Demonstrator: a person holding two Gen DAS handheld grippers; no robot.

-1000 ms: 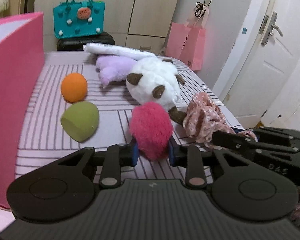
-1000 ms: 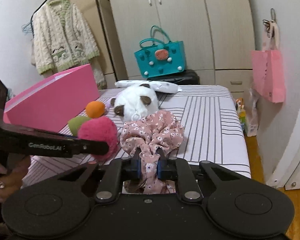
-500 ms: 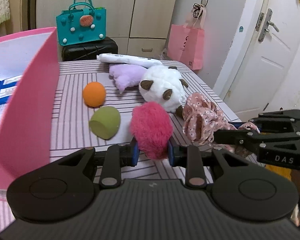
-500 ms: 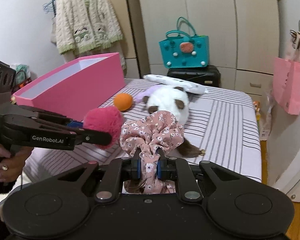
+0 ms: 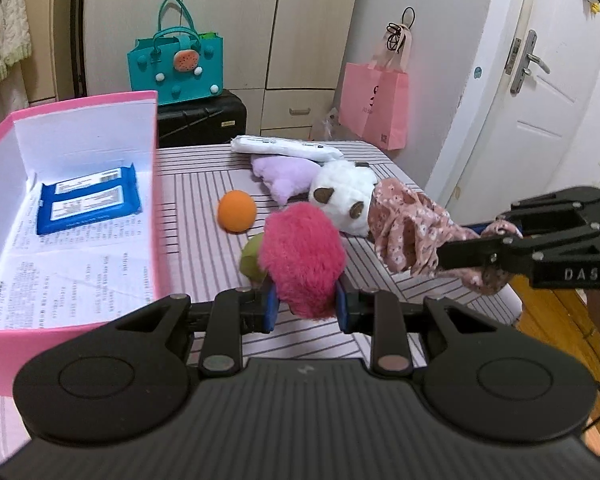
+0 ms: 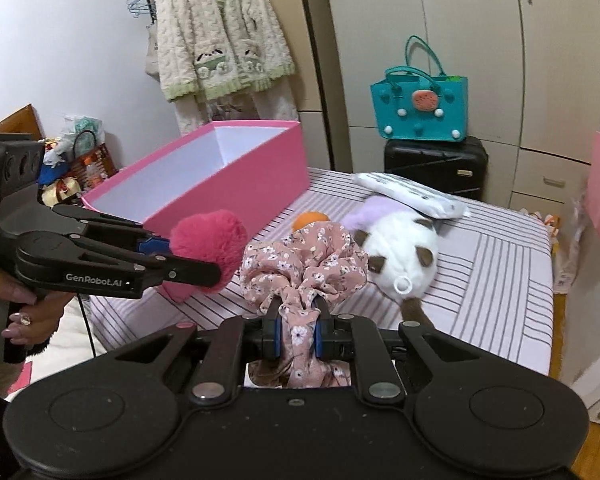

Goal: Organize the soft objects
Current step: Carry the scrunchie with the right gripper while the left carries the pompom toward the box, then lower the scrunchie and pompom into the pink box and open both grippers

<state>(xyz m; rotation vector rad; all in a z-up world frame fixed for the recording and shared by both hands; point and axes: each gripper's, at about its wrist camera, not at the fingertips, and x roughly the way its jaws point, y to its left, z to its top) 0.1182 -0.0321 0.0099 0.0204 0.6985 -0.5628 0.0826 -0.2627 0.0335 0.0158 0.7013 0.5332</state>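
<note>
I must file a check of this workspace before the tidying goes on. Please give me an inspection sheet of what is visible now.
Surface: striped table, pink box standing open at its left side.
Job's things: fluffy pink ball and floral scrunchie lifted; orange ball, green sponge, purple plush, white plush toy and white packet on the table.
Clutter: blue wipes pack and printed paper inside the box.
Grippers: left hand-held gripper shut on the ball; right hand-held gripper shut on the scrunchie.
Cables: black cable below the left hand.
Surroundings: teal bag, black suitcase, pink paper bag, cardigan, door.
</note>
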